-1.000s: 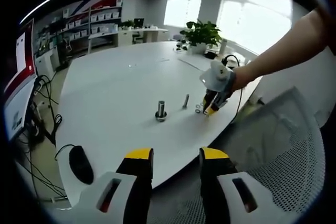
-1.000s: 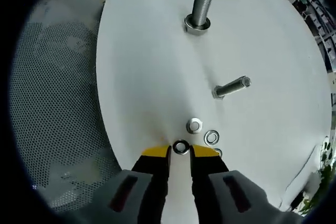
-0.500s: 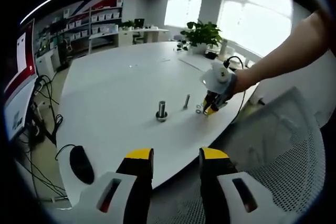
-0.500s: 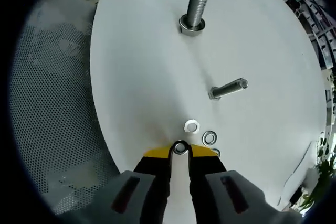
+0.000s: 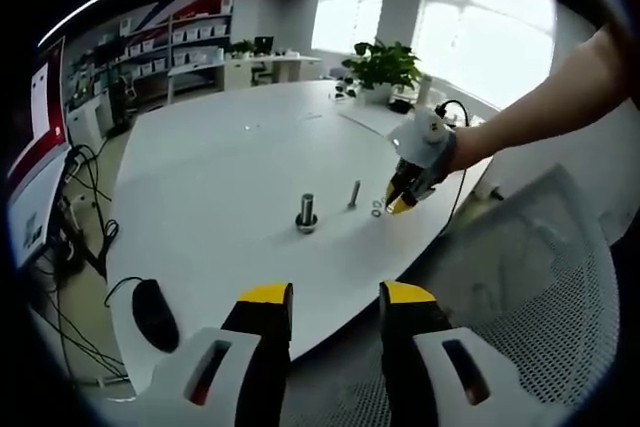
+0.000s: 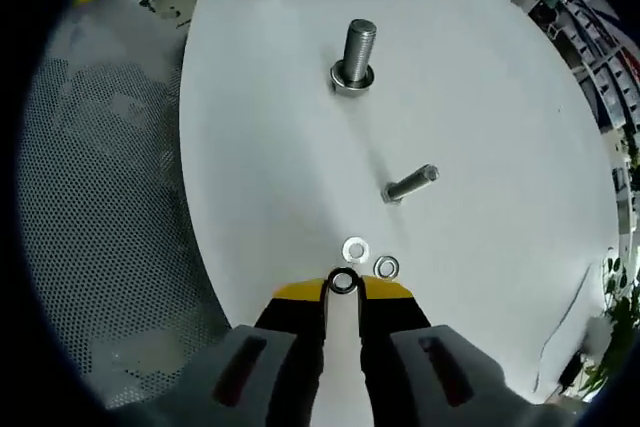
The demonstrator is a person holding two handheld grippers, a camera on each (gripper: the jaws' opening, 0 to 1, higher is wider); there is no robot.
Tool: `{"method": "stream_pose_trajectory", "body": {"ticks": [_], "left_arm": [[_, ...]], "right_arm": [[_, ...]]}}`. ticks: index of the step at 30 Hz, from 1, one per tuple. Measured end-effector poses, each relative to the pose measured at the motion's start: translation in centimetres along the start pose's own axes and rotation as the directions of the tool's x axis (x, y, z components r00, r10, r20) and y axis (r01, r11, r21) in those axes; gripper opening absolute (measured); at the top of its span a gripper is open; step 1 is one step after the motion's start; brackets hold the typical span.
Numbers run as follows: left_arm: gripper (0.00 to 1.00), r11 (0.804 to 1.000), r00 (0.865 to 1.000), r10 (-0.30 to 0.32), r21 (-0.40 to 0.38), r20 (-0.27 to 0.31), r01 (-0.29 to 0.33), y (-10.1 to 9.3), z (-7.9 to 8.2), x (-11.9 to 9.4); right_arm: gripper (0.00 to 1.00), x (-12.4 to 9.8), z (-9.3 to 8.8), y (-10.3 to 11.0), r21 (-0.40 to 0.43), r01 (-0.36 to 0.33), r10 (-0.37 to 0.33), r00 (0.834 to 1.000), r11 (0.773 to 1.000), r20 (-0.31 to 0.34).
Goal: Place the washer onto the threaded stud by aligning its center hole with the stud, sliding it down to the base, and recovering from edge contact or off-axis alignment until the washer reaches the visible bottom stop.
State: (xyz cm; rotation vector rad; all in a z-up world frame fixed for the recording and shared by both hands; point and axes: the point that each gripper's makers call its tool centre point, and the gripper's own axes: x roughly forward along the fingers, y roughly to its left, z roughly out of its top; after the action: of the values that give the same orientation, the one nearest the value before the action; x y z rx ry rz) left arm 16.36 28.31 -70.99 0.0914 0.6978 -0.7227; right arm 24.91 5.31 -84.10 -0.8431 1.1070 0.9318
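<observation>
Broadly, a smooth white table [image 5: 220, 177] with a curved edge spreads beneath both grippers, in a bright office with tall windows, shelving along the far wall and a potted plant [image 5: 382, 65] at the table's far side. A black computer mouse [image 5: 152, 313] lies on the table near the left gripper [image 5: 326, 299], and a grey mesh chair back [image 6: 110, 227] sits off the table edge beside the right gripper [image 6: 342, 289].

The threaded stud [image 6: 356, 54] is a thick, ridged steel cylinder standing upright on a wider round base, well ahead of the right gripper's jaws. Between it and the jaws a slimmer steel bolt [image 6: 409, 184] lies on its side. Just ahead of the yellow tips rest a hex nut [image 6: 354, 248] and a flat ring-shaped spare washer [image 6: 386, 267], both on the table.

The washer [image 6: 342, 283], a small dark-centred metal ring, sits pinched between the right gripper's yellow-tipped jaws, which stand nearly together around it. It is well apart from the stud.

In the left gripper view the right gripper is held by a bare forearm [image 5: 545, 107] over the table edge, near the small parts. The left gripper's black, yellow-capped jaws stand parted, with nothing between them, short of the table's near edge.
</observation>
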Motion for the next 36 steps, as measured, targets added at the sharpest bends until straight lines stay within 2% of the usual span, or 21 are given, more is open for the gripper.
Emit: {"method": "stream_pose_trajectory", "body": {"ticks": [7,9,22,26,36], "left_arm": [[0.33,1.0,1.0,-0.003,0.003,0.002,0.003,-0.1,0.0,0.0],[0.33,1.0,1.0,-0.003,0.004,0.003,0.003,-0.1,0.1,0.0],[0.33,1.0,1.0,0.001,0.003,0.006,-0.001,0.0,0.1,-0.1],[0.33,1.0,1.0,0.002,0.002,0.004,-0.002,0.0,0.1,0.0],[0.33,1.0,1.0,0.005,0.0,0.003,-0.005,0.1,0.1,0.0]], "right_arm": [[0.13,-1.4,2.4,-1.0,-0.025,0.021,-0.02,0.999,0.999,0.048],[0.13,-1.9,3.1,-1.7,-0.049,0.049,-0.046,0.997,0.998,0.065],[0.14,-2.5,5.6,-3.9,-0.089,0.087,-0.079,0.993,0.992,0.092],[0.14,-2.3,6.0,-4.0,-0.092,0.083,-0.075,0.993,0.992,0.09],[0.14,-1.6,5.4,-4.3,-0.111,0.072,-0.065,0.996,0.991,0.063]]}}
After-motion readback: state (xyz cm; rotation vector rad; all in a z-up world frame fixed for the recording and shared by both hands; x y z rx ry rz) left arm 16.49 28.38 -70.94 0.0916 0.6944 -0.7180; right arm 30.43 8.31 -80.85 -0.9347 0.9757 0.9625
